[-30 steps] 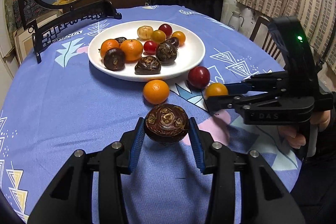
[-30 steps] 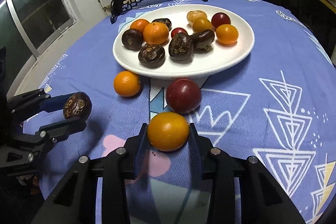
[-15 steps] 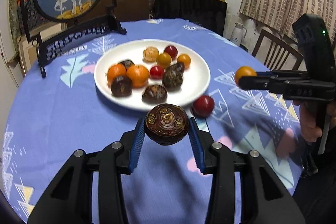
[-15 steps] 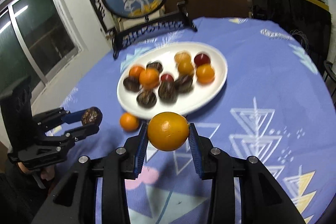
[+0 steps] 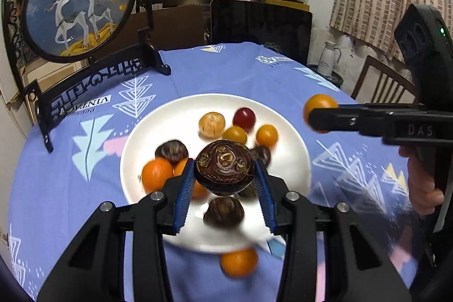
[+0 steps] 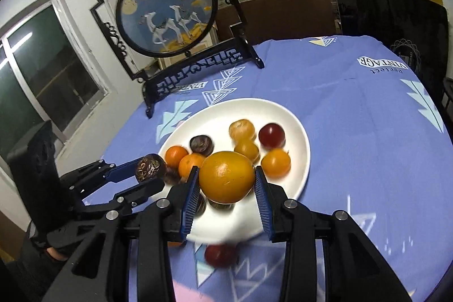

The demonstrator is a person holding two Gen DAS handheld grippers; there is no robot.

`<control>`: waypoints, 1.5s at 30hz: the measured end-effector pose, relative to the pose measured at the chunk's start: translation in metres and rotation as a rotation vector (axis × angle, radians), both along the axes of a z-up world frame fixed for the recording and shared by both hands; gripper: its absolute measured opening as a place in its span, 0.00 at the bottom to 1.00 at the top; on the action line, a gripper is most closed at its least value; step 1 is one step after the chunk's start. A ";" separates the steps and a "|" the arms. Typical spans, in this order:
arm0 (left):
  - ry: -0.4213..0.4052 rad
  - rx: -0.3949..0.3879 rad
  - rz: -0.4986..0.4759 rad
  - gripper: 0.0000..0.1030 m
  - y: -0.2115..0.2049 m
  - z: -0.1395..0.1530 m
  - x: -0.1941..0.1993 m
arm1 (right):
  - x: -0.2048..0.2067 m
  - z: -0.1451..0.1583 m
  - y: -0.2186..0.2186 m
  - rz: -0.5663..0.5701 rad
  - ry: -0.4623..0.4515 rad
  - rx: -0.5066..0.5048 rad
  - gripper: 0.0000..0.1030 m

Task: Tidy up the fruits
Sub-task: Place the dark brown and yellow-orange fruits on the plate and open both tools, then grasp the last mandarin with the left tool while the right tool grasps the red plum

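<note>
My left gripper [image 5: 225,174] is shut on a dark brown, ringed fruit [image 5: 225,170] and holds it in the air over the near side of the white plate [image 5: 294,157]. My right gripper [image 6: 226,184] is shut on a yellow-orange fruit [image 6: 226,176], also lifted above the plate [image 6: 300,132]. The plate carries several orange, red, yellow and dark fruits. In the left wrist view the right gripper [image 5: 317,115] shows side-on at the right with its yellow-orange fruit [image 5: 318,102]. An orange [image 5: 239,262] lies on the cloth in front of the plate. A red fruit [image 6: 220,255] lies on the cloth too.
A round painted screen on a black stand [image 5: 76,7] rises at the table's back left. The blue patterned cloth [image 6: 368,132] covers the table. A dark chair back [image 5: 260,24] and a wooden chair [image 5: 379,84] stand beyond the far edge, with shelves behind.
Both grippers have risen off the cloth and moved forward over the plate, each keeping its fruit. The orange and the red fruit stayed on the cloth, now near the frame bottom.
</note>
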State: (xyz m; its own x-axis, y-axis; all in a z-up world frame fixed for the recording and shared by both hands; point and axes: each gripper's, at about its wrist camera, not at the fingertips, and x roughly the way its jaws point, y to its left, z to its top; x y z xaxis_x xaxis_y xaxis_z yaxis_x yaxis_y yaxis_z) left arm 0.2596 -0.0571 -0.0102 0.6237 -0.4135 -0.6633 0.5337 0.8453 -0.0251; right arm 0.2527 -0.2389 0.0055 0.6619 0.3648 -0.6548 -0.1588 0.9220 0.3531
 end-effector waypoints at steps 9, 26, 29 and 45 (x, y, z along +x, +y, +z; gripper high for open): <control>0.050 0.042 0.027 0.40 -0.014 -0.026 0.053 | 0.051 -0.033 0.004 -0.016 0.062 0.000 0.37; 0.025 0.078 0.090 0.55 -0.011 -0.030 0.058 | 0.053 -0.033 -0.004 -0.045 0.032 0.003 0.50; 0.034 0.085 0.094 0.55 -0.008 -0.031 0.049 | 0.041 -0.033 -0.005 -0.036 0.035 0.002 0.50; 0.033 0.096 0.082 0.67 0.002 -0.036 -0.013 | -0.052 -0.041 0.017 0.038 0.006 -0.071 0.67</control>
